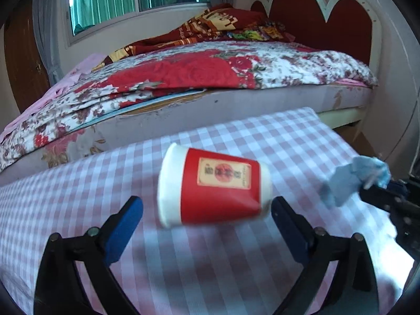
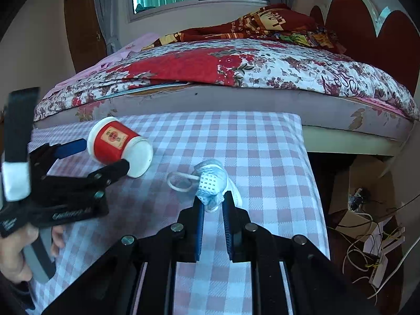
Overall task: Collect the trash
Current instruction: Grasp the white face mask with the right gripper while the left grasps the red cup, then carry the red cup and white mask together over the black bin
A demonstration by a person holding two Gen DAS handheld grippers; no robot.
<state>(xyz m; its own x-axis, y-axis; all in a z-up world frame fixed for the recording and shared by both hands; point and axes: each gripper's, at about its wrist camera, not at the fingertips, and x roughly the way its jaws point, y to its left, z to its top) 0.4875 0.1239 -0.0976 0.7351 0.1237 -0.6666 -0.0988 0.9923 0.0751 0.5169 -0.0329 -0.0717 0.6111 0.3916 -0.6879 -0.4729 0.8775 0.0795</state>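
A red and white paper cup lies on its side on the pink checked tablecloth, its mouth to the left. My left gripper is open, with one blue pad on either side of the cup and a gap at the left pad. In the right wrist view the same cup lies between the left gripper's fingers. My right gripper is shut on a crumpled pale blue face mask, whose ear loop trails onto the cloth. The mask and right gripper also show at the left wrist view's right edge.
A bed with a floral quilt runs right behind the table. The table's right edge drops to a floor with a cardboard box and tangled cables. A hand holds the left gripper's handle.
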